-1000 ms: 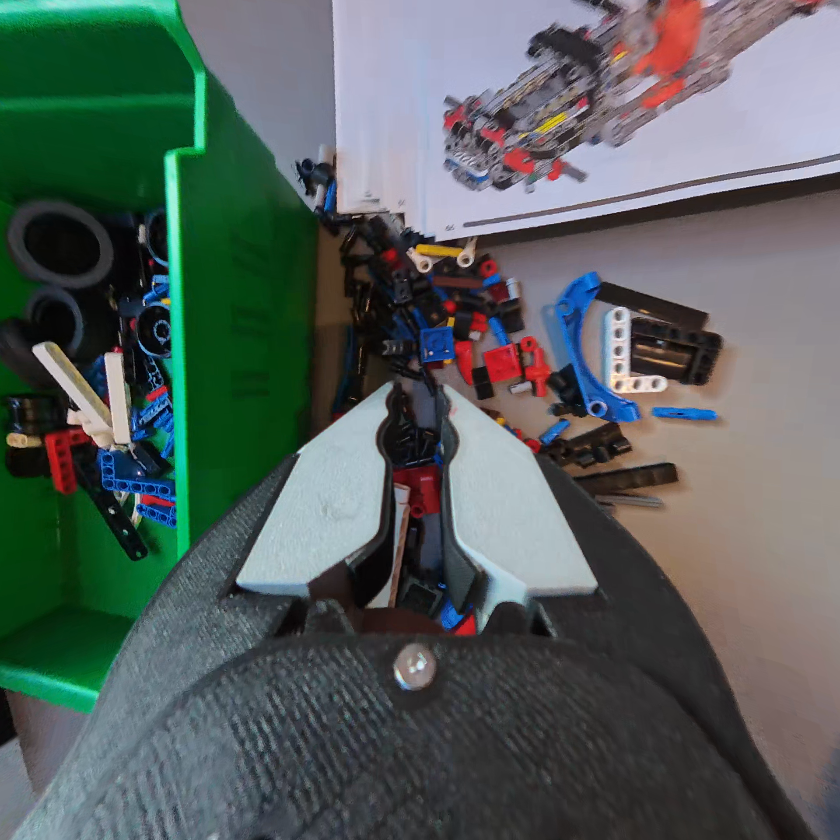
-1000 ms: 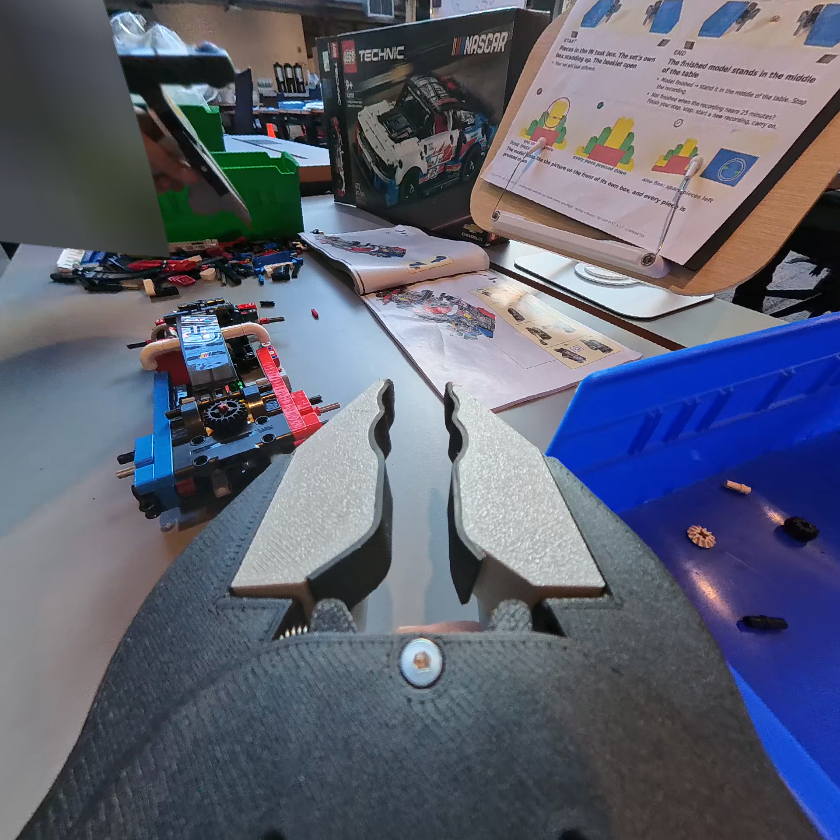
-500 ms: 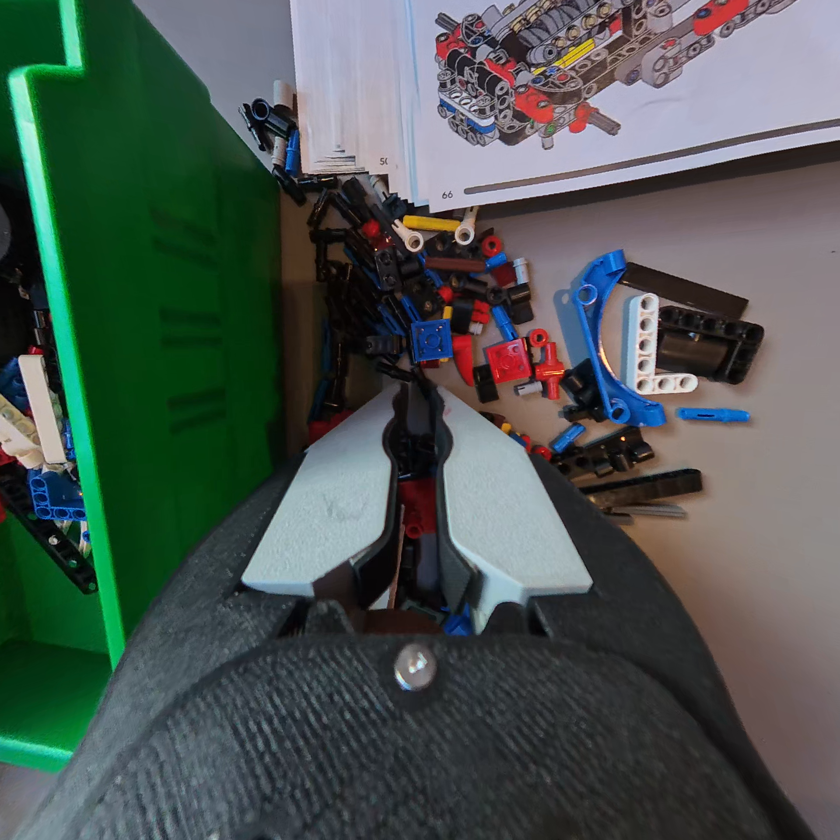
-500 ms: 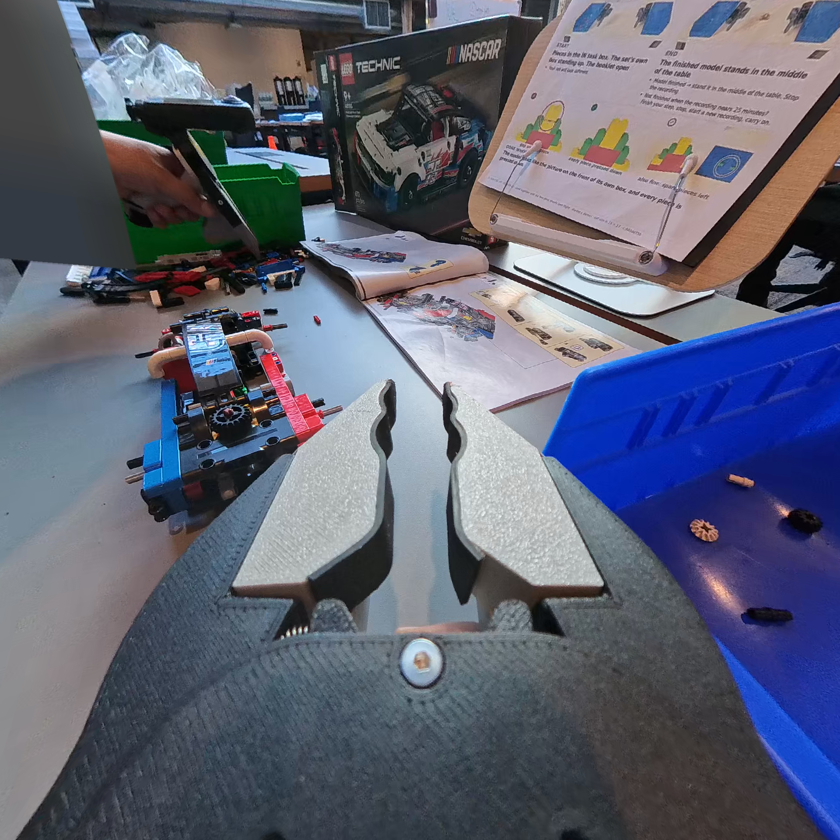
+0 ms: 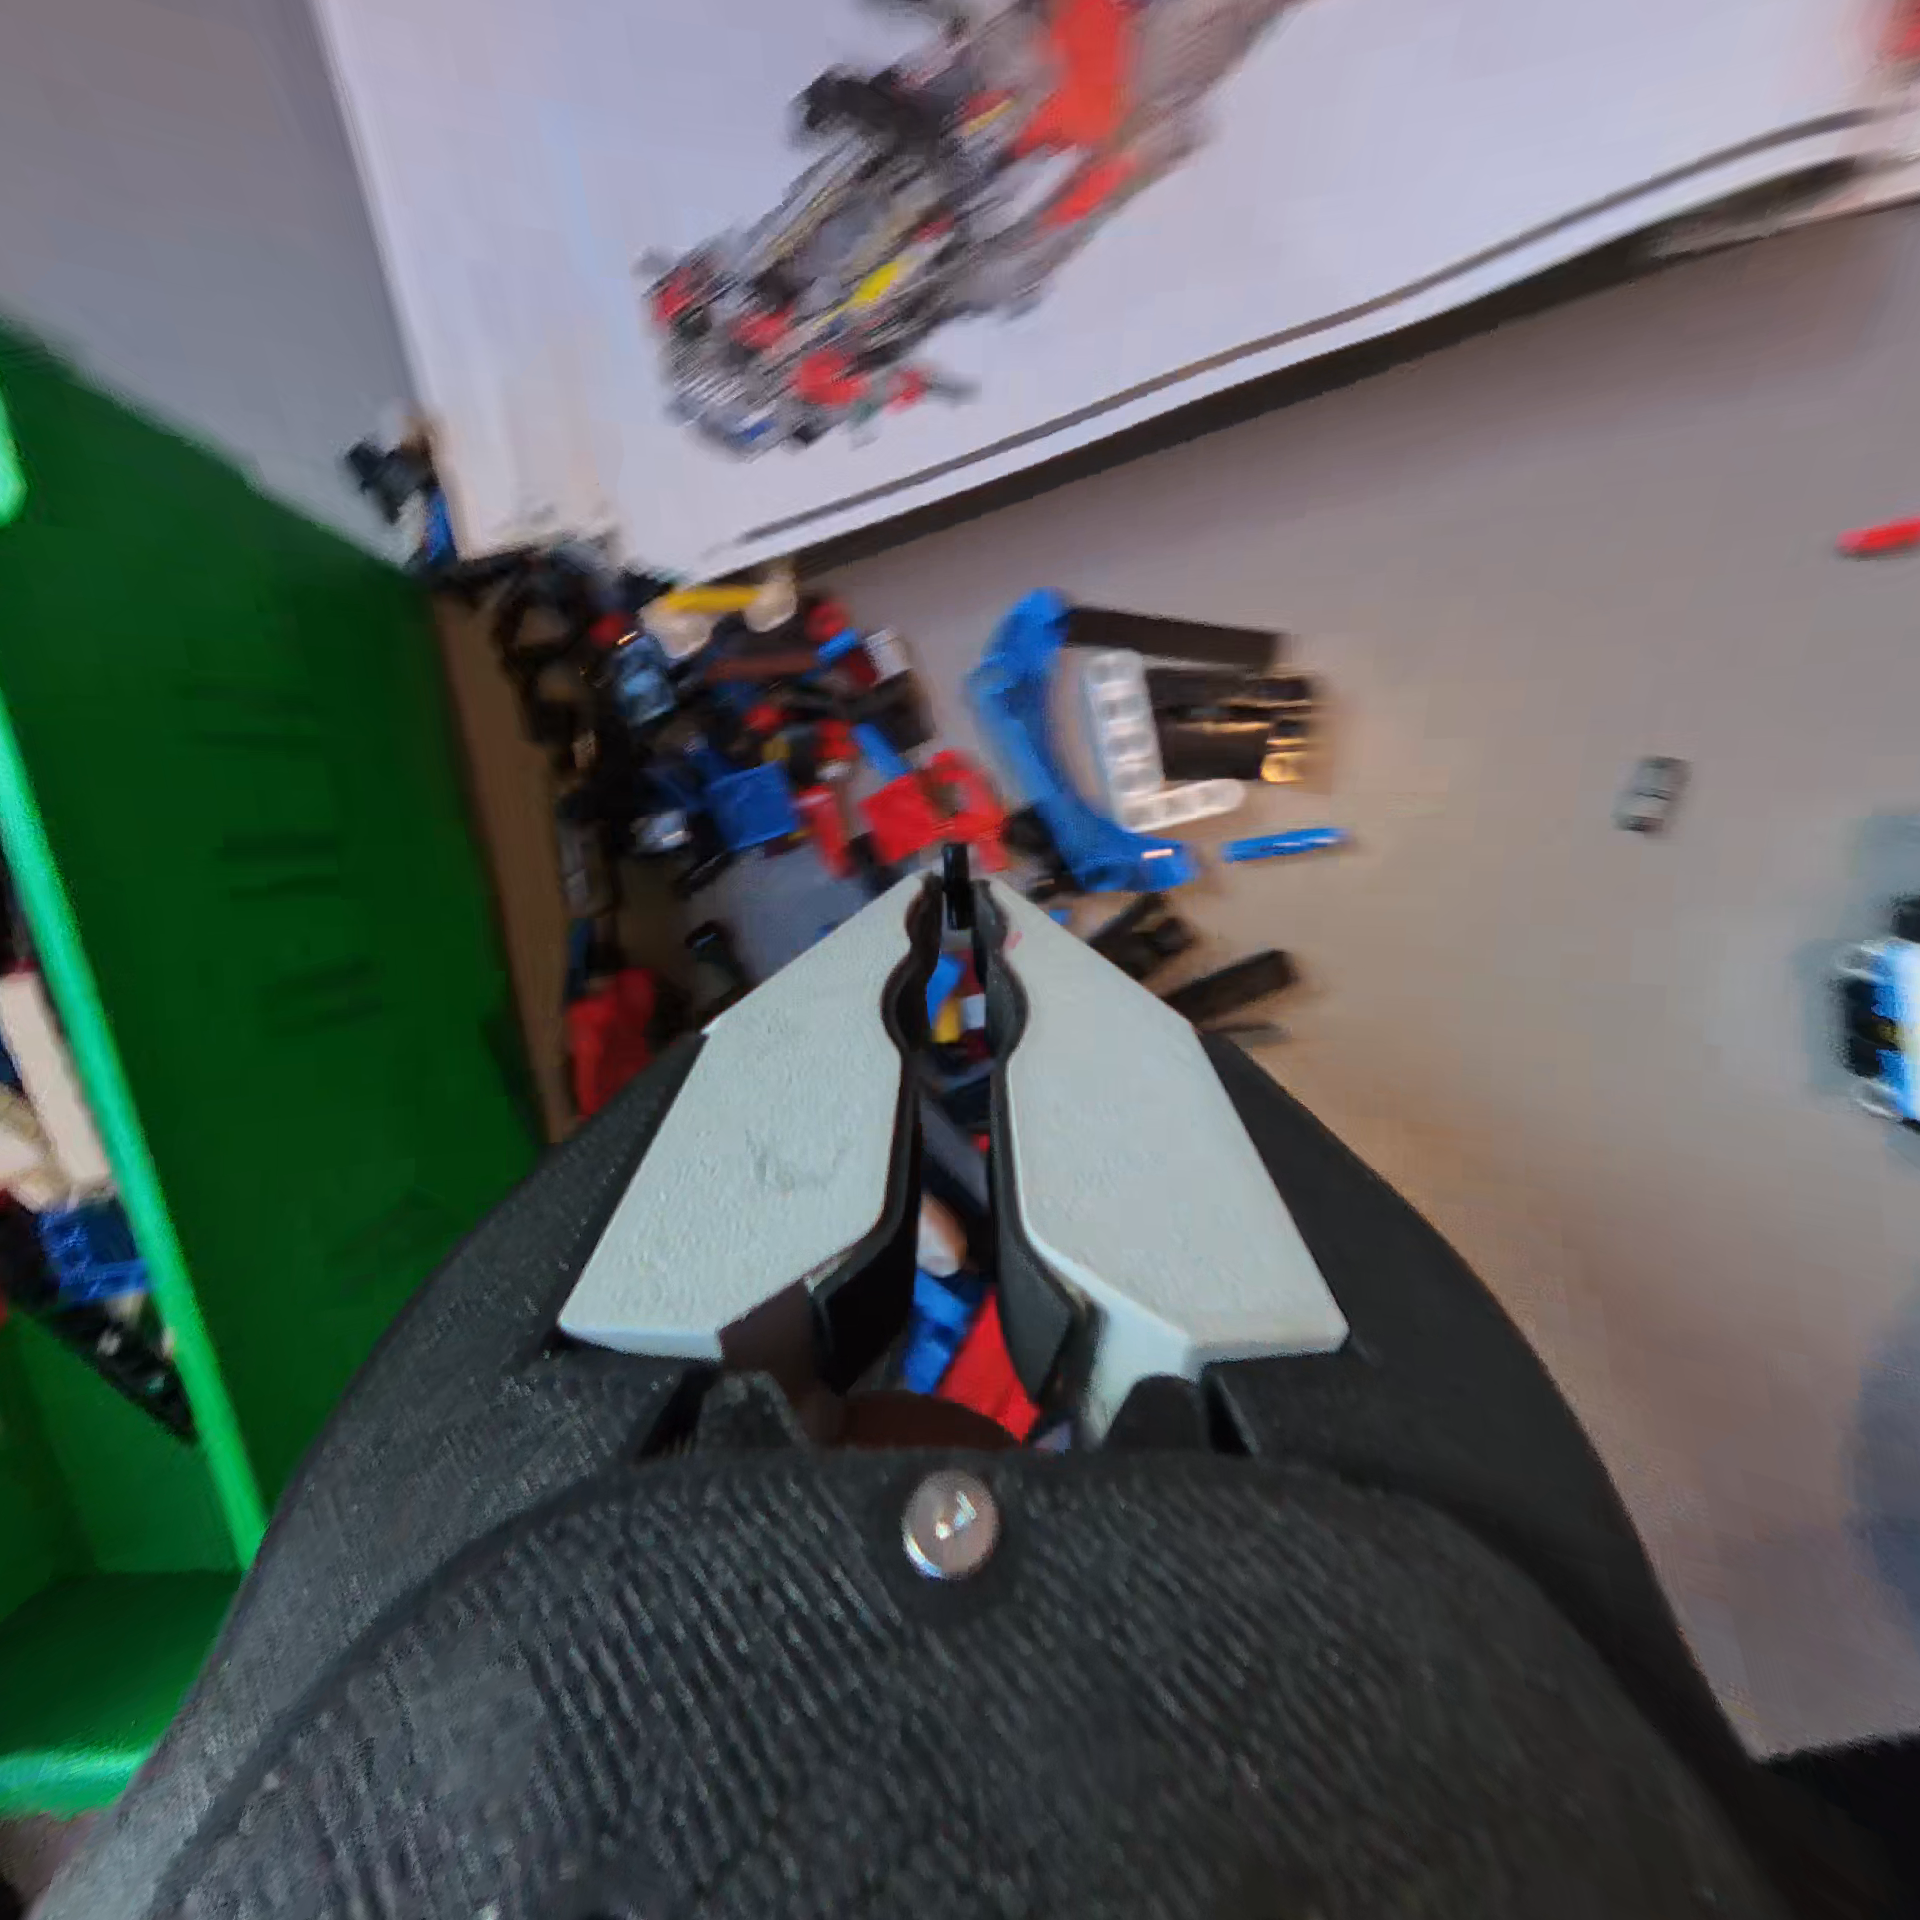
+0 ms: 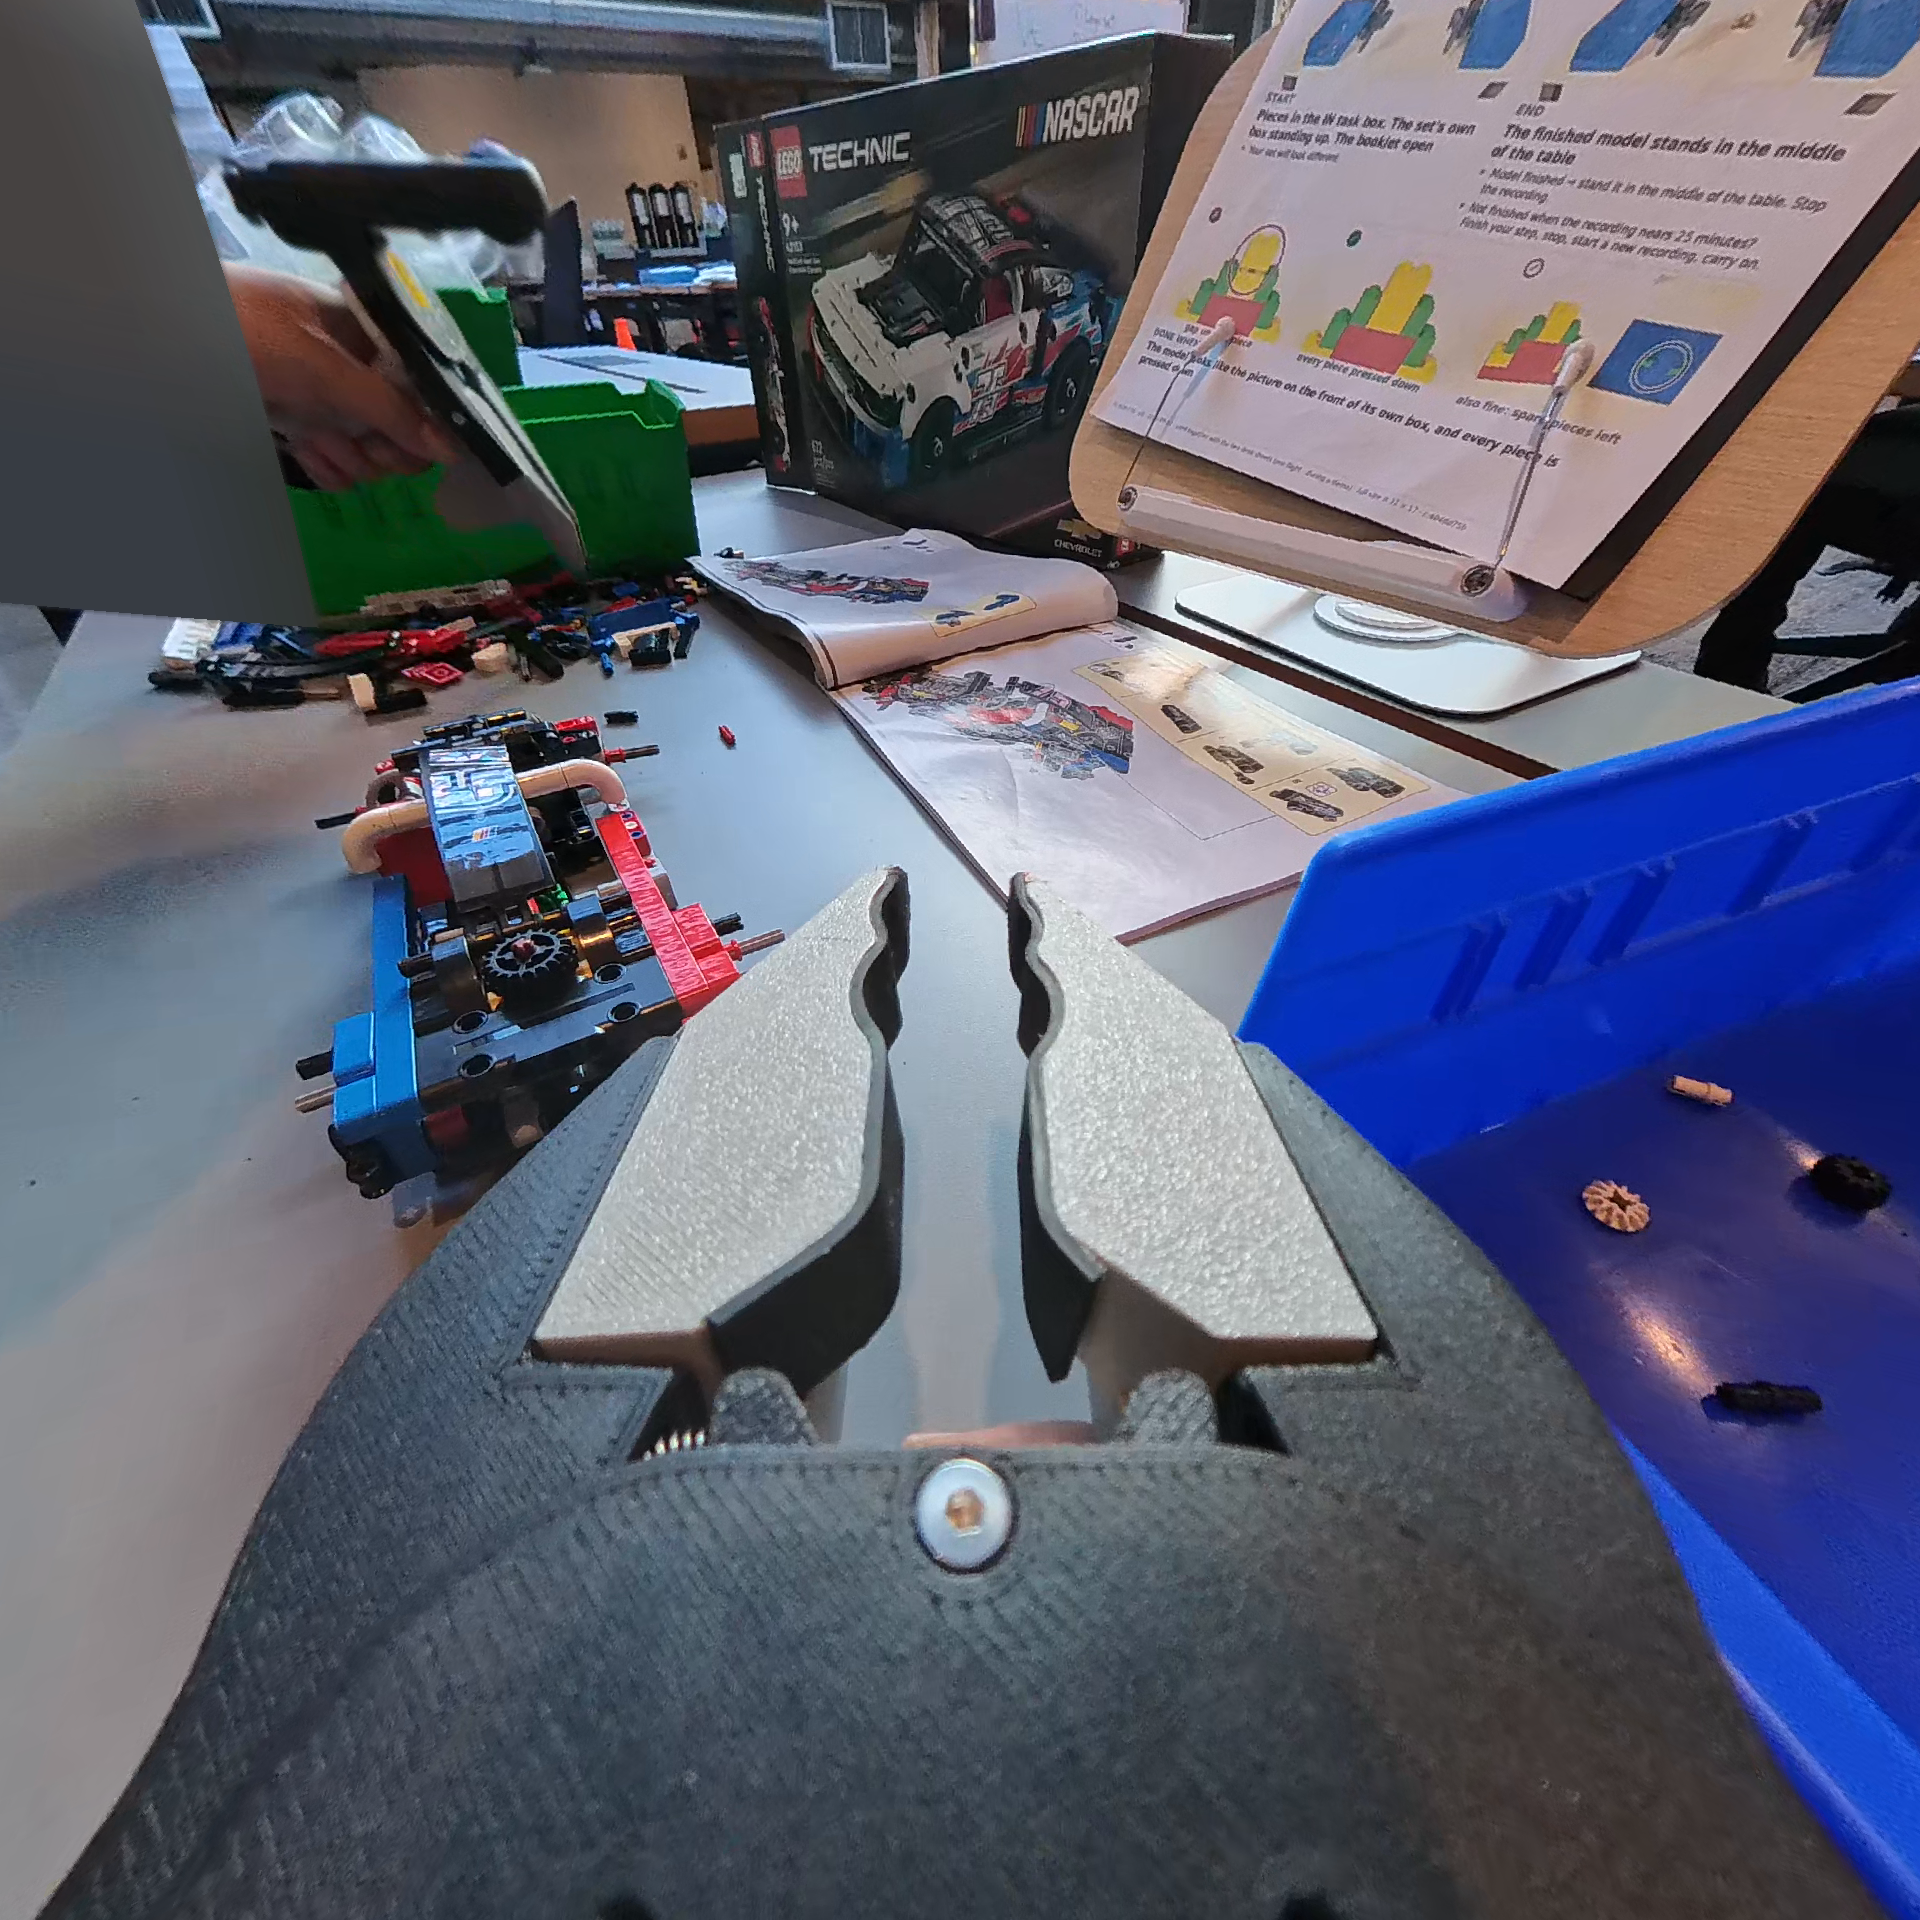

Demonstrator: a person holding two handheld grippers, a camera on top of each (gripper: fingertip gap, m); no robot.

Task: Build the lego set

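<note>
The left gripper (image 5: 956, 899) pinches a small black pin (image 5: 954, 883) at its fingertips, above the loose-parts pile (image 5: 748, 748). The right gripper (image 6: 956, 894), slightly parted and empty, has the car chassis (image 6: 499, 935) just left of its fingers. Best carry the pin level and keep squeezing firmly.

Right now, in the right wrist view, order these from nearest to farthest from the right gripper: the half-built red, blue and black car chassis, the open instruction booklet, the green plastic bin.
1. Half-built red, blue and black car chassis, just left of the right gripper.
2. Open instruction booklet, ahead and right.
3. Green plastic bin, far left, behind the loose pieces.
</note>
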